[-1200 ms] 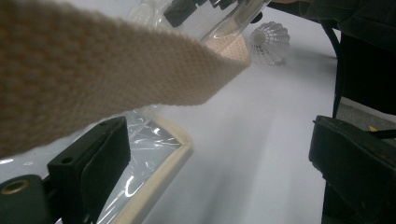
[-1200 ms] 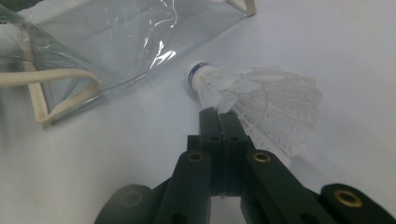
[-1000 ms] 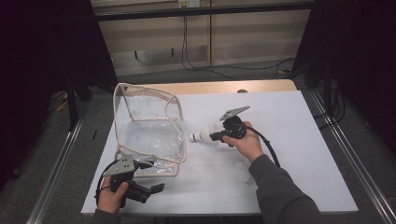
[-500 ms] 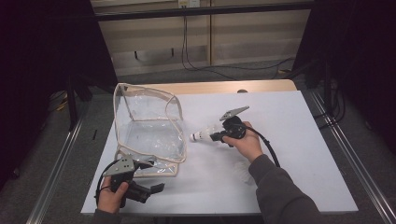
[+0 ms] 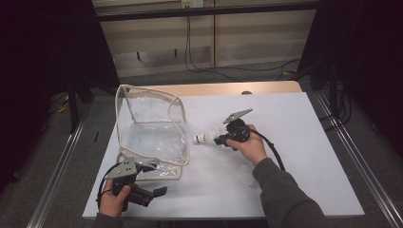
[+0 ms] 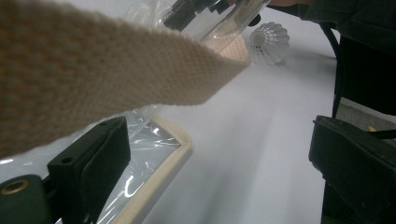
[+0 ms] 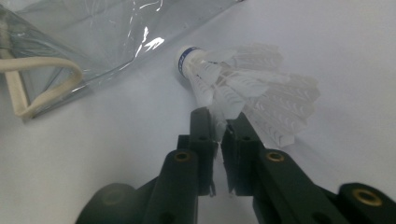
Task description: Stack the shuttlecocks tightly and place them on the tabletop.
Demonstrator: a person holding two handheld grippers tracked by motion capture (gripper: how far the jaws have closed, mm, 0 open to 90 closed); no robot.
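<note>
Right gripper (image 7: pixel 218 122) pinches a white shuttlecock (image 7: pixel 243 91) by its feathers; jaws nearly together and just been easing apart a little, feather edge between the pads; cork end with blue band points away toward the bag (image 7: pixel 107 32). In the high view the right gripper (image 5: pixel 219 140) holds the shuttlecock (image 5: pixel 203 137) just beside the right edge of the clear bag (image 5: pixel 152 128), low over the white table (image 5: pixel 294 142); cork tip near the bag's side, touching or not I cannot tell.

Left gripper (image 5: pixel 159 192) sits at the table's near left edge, in front of the bag's lower corner; in the left gripper view its jaws stand spread wide, left pad over clear plastic and the cream trim (image 6: pixel 159 172), nothing pinched; a cream strap (image 6: pixel 107 70) hangs blurred across the top of that view, close to the lens.

Bag stands open, cream-edged, on the left half of the table. A second shuttlecock (image 6: pixel 268 42) lies on the table farther off, near the person's right sleeve (image 5: pixel 280 190).
</note>
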